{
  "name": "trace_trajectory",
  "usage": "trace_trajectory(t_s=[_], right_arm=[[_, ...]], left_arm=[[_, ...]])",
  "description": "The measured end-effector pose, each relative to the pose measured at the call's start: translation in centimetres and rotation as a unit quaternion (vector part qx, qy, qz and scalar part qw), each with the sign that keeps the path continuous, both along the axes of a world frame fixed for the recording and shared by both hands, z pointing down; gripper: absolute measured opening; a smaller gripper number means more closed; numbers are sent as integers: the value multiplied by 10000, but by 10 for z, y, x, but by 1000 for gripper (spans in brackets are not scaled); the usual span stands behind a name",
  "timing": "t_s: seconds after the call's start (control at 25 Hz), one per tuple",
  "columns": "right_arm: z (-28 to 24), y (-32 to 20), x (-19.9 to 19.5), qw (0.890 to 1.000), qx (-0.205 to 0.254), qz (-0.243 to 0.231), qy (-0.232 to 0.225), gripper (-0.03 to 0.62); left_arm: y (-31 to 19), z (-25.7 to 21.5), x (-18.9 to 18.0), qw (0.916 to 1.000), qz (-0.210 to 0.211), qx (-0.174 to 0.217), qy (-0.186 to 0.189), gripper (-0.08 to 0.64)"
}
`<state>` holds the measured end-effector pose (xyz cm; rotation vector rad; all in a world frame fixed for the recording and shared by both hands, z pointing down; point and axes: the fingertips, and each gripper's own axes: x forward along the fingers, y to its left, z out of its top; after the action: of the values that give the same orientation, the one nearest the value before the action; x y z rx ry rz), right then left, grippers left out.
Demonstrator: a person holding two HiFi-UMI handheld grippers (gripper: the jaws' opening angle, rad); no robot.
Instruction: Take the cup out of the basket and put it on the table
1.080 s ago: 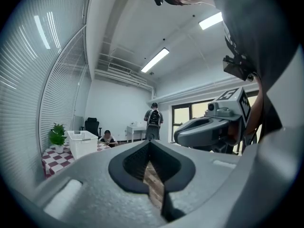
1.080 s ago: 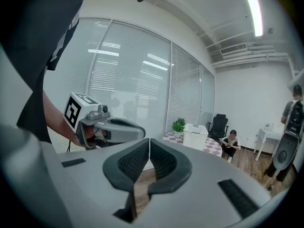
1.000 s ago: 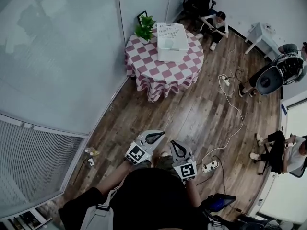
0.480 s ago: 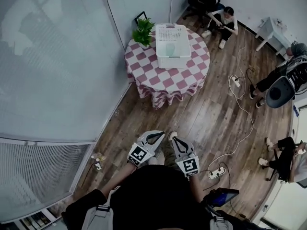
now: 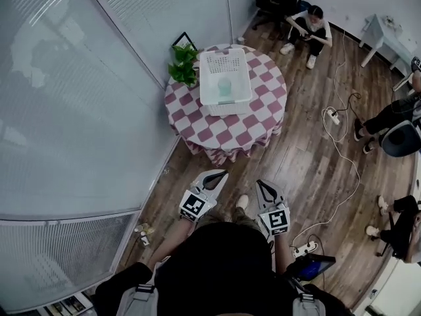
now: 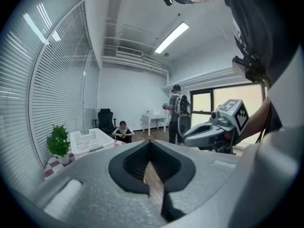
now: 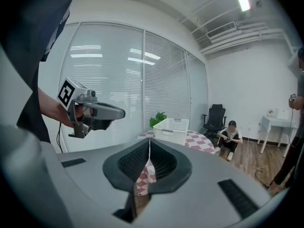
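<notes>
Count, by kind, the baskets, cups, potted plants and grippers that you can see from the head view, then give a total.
Basket: 1
Cup: 1
Potted plant: 1
Grippers: 2 (left gripper, right gripper)
Total: 5

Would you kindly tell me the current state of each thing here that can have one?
cup: inside the basket, not yet taken out.
basket: on the table, open-topped, holding the cup.
table: covered with a checked cloth.
plant: upright on the table, beside the basket.
left gripper: fingers shut, nothing between them.
right gripper: fingers shut, nothing between them.
</notes>
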<state>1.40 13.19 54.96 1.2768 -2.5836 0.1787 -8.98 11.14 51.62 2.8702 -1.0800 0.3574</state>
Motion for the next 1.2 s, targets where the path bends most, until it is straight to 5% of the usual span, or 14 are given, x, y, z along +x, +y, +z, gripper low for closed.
trace_trajectory(t_s=[0.4, 0.6, 0.92, 1.08, 1.2], right_arm=[[9, -84, 23, 9993, -289, -176, 166, 14], [4, -142, 23, 9982, -401, -251, 357, 14], [-7, -256, 16, 9934, -568, -418, 908, 13], [-12, -291, 8, 9898, -359, -481, 1293, 13], [-4, -302, 0, 9908, -473, -548, 1144, 14]], left_arm=[[-97, 8, -21, 9972, -578, -290, -369, 5], [-183, 7, -45, 9891, -867, -105, -1184, 5], [-351, -12, -93, 9821, -1597, 7, -1002, 5], [-394, -1, -98, 9824, -1389, -215, -1232, 5], [-404, 15, -91, 9822, -1011, -466, -1514, 5]])
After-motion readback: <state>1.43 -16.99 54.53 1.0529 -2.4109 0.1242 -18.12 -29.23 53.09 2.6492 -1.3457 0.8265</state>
